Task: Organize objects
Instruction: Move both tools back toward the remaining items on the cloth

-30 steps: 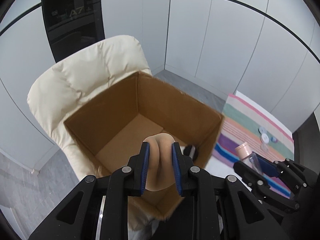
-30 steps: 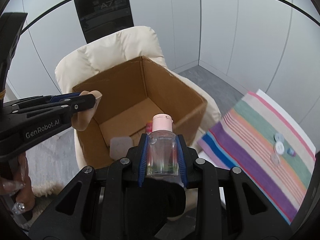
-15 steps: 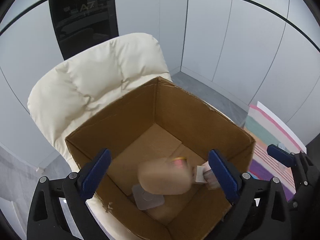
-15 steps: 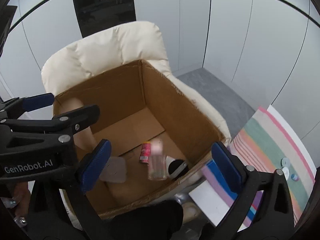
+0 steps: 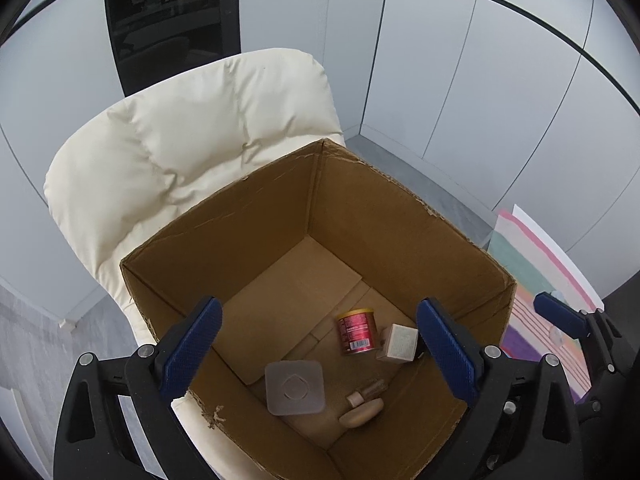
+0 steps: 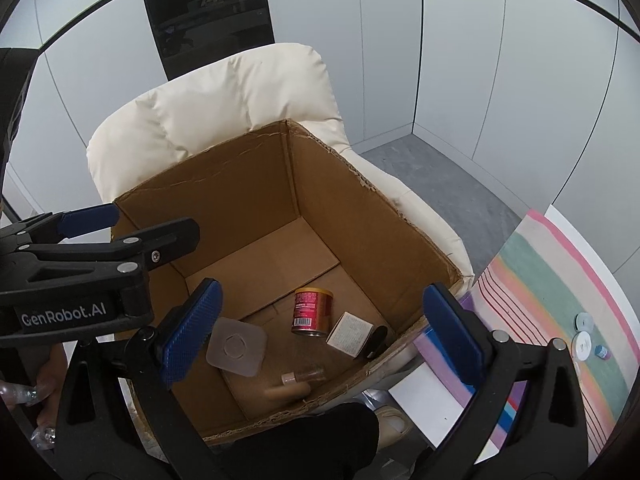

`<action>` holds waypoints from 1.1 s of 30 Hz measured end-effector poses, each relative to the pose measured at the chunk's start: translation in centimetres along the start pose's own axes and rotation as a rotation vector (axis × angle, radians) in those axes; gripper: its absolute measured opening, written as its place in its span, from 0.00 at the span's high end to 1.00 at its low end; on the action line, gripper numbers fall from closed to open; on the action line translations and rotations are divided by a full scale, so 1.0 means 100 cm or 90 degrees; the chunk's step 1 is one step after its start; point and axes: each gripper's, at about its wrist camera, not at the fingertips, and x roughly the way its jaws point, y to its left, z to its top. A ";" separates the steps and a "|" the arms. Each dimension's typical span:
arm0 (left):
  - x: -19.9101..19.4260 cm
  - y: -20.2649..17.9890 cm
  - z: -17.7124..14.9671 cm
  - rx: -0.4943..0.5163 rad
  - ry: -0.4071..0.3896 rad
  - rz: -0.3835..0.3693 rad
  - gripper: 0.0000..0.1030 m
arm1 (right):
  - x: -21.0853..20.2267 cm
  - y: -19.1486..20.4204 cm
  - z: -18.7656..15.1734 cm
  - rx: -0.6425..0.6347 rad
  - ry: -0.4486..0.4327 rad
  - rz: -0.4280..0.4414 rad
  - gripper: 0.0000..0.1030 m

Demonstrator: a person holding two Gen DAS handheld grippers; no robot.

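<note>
An open cardboard box [image 5: 400,216] [image 6: 360,200] rests on a cream padded chair. On its floor lie a red can [image 5: 356,333] [image 6: 312,312], a small beige carton [image 5: 398,343] [image 6: 350,334], a translucent square lid [image 5: 294,388] [image 6: 237,346], a clear bottle with a pink cap [image 5: 366,392] [image 6: 304,376] and a tan pouch [image 5: 362,412] [image 6: 286,394]. My left gripper [image 5: 318,346] [image 6: 132,226] hangs open above the box with nothing between its blue pads. My right gripper [image 6: 318,334] is also open and empty over the box.
The cream chair [image 5: 192,136] [image 6: 224,100] backs the box. A striped mat [image 6: 560,300] [image 5: 532,280] lies to the right with a few small caps [image 6: 584,340] on it. A person's hand [image 6: 36,400] shows at the lower left. Grey wall panels stand behind.
Both grippers went from shut to open. The tan pouch left my left gripper and the clear bottle left my right; both now lie on the box floor. Both views moved closer over the box.
</note>
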 end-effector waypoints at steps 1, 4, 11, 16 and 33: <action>-0.001 0.001 0.000 -0.001 -0.002 -0.001 0.04 | 0.000 0.000 0.000 0.000 0.002 0.000 0.01; -0.006 0.002 0.001 -0.005 -0.006 -0.002 0.04 | 0.000 0.001 -0.001 -0.001 0.011 -0.001 0.01; -0.023 0.006 -0.001 -0.005 -0.025 -0.005 0.04 | -0.006 0.001 -0.002 0.000 0.019 -0.005 0.01; -0.033 0.009 -0.009 -0.007 -0.023 -0.010 0.04 | -0.021 0.000 -0.005 0.010 0.010 -0.007 0.01; -0.081 0.007 -0.071 0.027 -0.004 -0.028 0.04 | -0.099 0.001 -0.055 0.044 -0.005 -0.024 0.01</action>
